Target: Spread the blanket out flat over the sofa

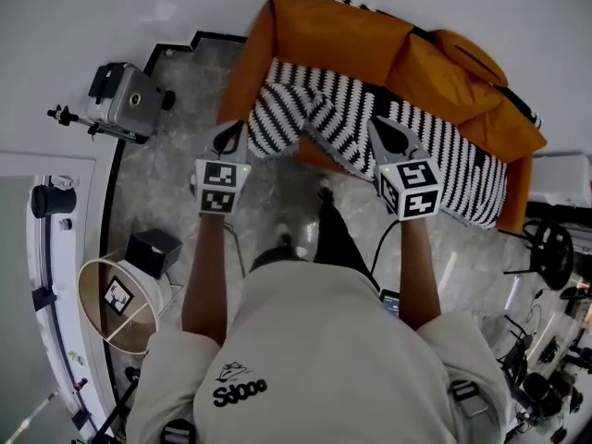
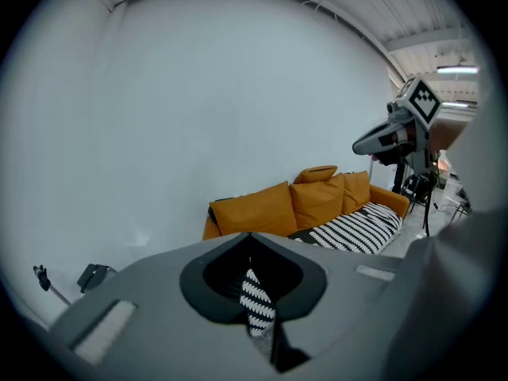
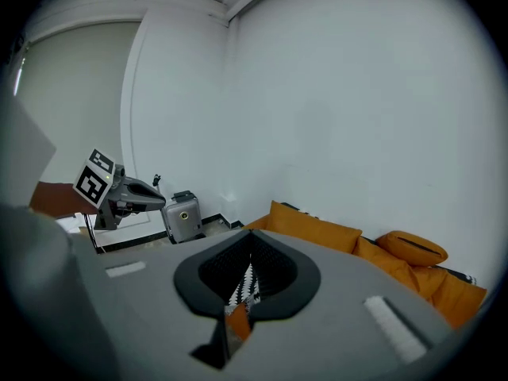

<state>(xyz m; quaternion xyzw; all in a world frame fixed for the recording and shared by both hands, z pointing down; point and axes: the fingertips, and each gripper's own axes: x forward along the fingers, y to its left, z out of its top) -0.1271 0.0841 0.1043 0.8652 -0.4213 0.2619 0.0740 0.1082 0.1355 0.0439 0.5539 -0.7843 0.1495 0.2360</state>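
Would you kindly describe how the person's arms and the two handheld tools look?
The grey left tool and grey right tool taper to a point; each carries a white cube with black square markers. A black cable trails from the right one. The person wears a beige short-sleeved T-shirt with black print.

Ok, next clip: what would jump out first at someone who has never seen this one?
The black-and-white striped blanket stands out, lying along the seat of the orange sofa at the top of the head view. Its near edge is pinched in the left tongs and the right tongs, both shut on the cloth in front of the sofa. A grey case stands on the floor to the sofa's left.
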